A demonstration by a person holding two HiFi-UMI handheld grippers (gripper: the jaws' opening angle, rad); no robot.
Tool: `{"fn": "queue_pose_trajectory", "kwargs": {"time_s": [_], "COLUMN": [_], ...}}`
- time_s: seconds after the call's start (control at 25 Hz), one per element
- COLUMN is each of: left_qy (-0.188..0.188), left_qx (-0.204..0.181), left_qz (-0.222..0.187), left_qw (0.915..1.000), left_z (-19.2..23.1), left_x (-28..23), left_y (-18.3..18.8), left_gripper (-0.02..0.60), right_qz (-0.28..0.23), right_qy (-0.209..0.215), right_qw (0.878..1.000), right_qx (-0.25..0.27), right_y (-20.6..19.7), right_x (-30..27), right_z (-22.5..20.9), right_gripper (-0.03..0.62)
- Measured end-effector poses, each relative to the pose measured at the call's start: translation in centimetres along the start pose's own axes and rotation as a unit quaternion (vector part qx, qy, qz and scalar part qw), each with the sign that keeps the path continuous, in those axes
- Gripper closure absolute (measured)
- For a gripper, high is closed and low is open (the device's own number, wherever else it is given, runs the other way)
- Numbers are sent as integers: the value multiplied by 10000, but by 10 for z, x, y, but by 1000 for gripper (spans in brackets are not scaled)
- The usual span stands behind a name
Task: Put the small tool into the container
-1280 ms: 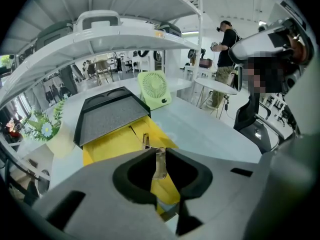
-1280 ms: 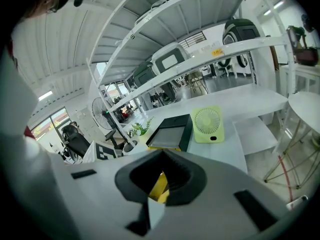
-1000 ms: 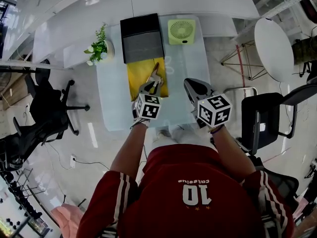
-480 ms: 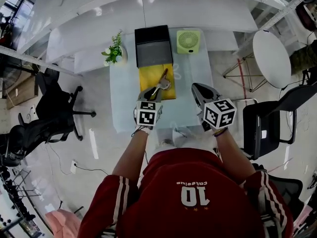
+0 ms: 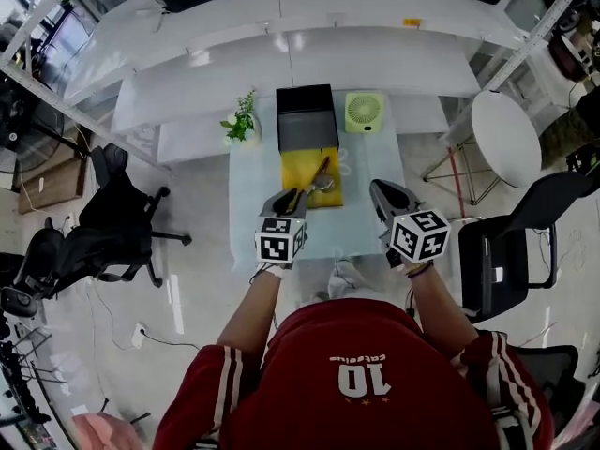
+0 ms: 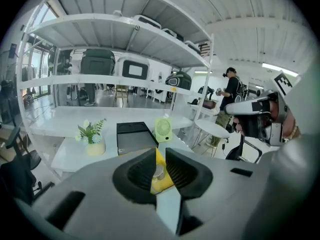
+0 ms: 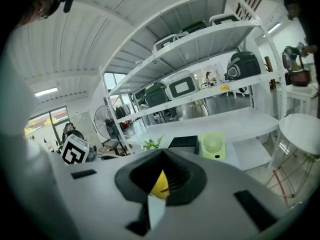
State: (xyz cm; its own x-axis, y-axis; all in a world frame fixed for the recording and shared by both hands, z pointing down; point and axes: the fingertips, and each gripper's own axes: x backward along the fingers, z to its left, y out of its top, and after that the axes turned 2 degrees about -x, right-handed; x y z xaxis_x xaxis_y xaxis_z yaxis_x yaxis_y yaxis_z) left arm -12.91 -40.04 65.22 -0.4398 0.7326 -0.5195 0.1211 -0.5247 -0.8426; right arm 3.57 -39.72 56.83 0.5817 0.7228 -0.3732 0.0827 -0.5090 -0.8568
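The left gripper (image 5: 289, 195) is hovering over the near edge of the table (image 5: 255, 218). Its jaws are standing a narrow gap apart and are grasping nothing. The left gripper view is looking through that gap at the mat (image 6: 160, 159) and a silvery bit of the tool (image 6: 159, 172) beyond the tips.

The right gripper (image 5: 379, 187) is hanging beside the left one, well apart from it. Its jaw tips are meeting in its own view, clenched on nothing. Only a sliver of yellow mat (image 7: 161, 185) is showing through the hollow behind them.

The tool (image 5: 319, 178) is lying slantwise on the yellow mat (image 5: 298, 172). It is just ahead of the left gripper's tips and a little to their right, on the inner side of the right gripper. Neither gripper is holding it, and it is sitting outside the container.

The container (image 5: 307, 120), a black box, is standing straight beyond the mat, farther ahead of the left gripper than the tool. A green fan (image 5: 364, 112) is standing just right of the container, ahead of the right gripper. A plant (image 5: 244, 125) is sitting left of the container, ahead and to the left of the left gripper.
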Motion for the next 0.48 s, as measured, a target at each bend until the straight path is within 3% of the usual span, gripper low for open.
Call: {"fn": "queue_pose_trajectory", "kwargs": {"time_s": [0.2, 0.48], "left_qy": [-88, -216], "left_qx": [140, 59], "left_qz": [-354, -811], "left_qw": [9992, 9965], "left_z": [-4, -19], "left_x": [33, 82], "left_y": [20, 47], "left_gripper": [515, 515], "right_qz": [-95, -286], "right_qy": [26, 125], "right_qw": [9998, 9987], "right_qx": [178, 394], "right_y": [7, 22], "right_x": [20, 47], "right_z": [25, 57], "right_gripper": [588, 588]}}
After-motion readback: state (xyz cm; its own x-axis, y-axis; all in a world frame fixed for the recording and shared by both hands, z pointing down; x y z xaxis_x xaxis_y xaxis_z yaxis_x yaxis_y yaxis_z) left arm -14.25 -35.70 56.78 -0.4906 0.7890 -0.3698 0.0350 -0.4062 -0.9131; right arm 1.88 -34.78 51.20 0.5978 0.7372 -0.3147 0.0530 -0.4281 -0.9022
